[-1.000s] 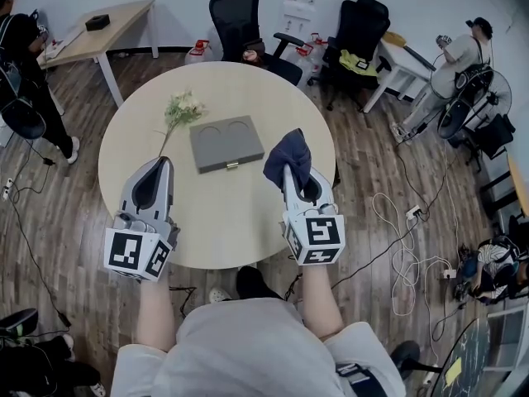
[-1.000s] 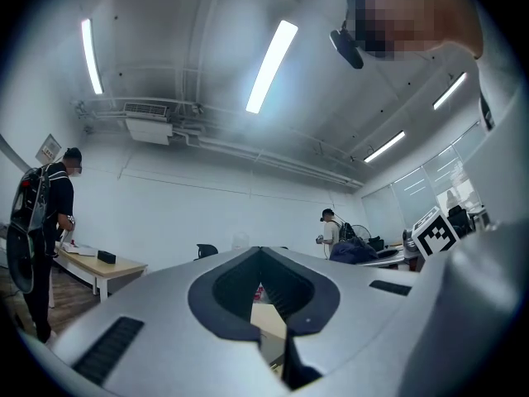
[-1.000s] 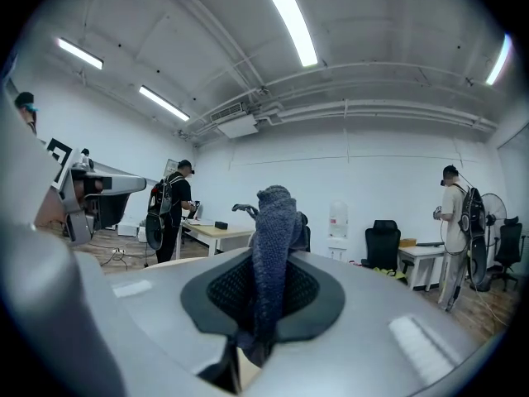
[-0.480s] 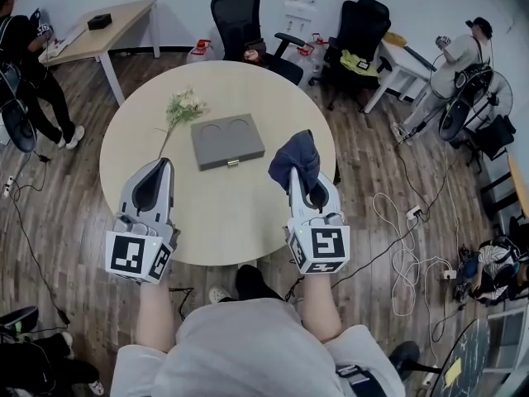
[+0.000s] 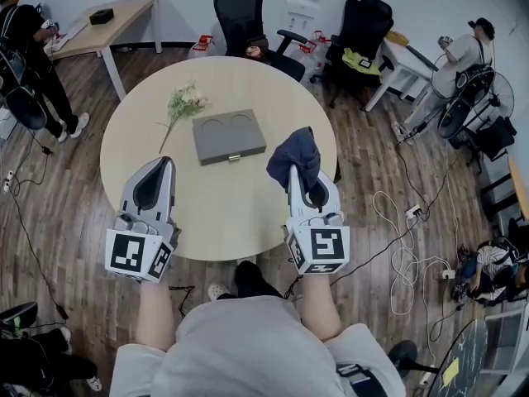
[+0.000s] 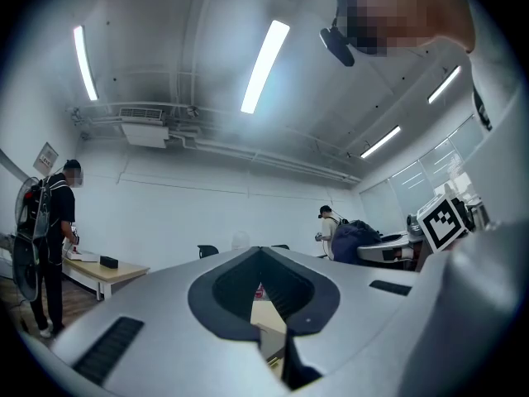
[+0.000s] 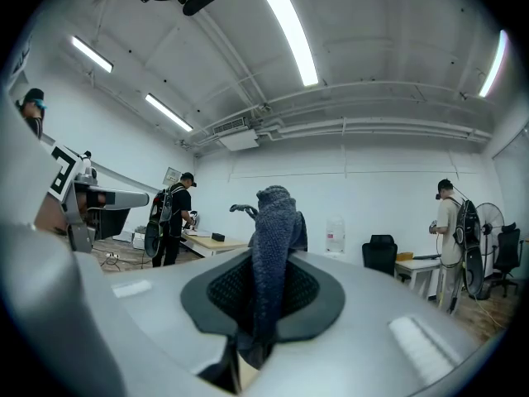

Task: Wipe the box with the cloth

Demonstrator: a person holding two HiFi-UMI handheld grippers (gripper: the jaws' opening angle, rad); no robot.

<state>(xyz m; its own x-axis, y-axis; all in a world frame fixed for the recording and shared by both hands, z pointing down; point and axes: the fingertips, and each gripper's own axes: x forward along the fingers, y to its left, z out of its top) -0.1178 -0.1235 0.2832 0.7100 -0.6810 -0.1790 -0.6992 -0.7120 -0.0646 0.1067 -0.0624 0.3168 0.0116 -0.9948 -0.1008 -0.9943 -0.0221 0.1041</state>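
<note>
A flat grey box (image 5: 229,136) with two round dents in its lid lies on the round beige table (image 5: 215,213). My right gripper (image 5: 301,174) is shut on a dark blue cloth (image 5: 294,155), which bunches up above its tip to the right of the box. In the right gripper view the cloth (image 7: 274,246) stands up between the closed jaws. My left gripper (image 5: 159,169) hovers over the table's near left, below and left of the box, shut with nothing in it. Both grippers point upward.
A sprig of white flowers (image 5: 183,106) lies left of the box. Black office chairs (image 5: 245,13) stand behind the table, with desks and people around the room's edges. Cables (image 5: 411,246) trail on the wooden floor at right.
The right gripper with the cloth drifted slightly right and away from the box. The left gripper stayed in place.
</note>
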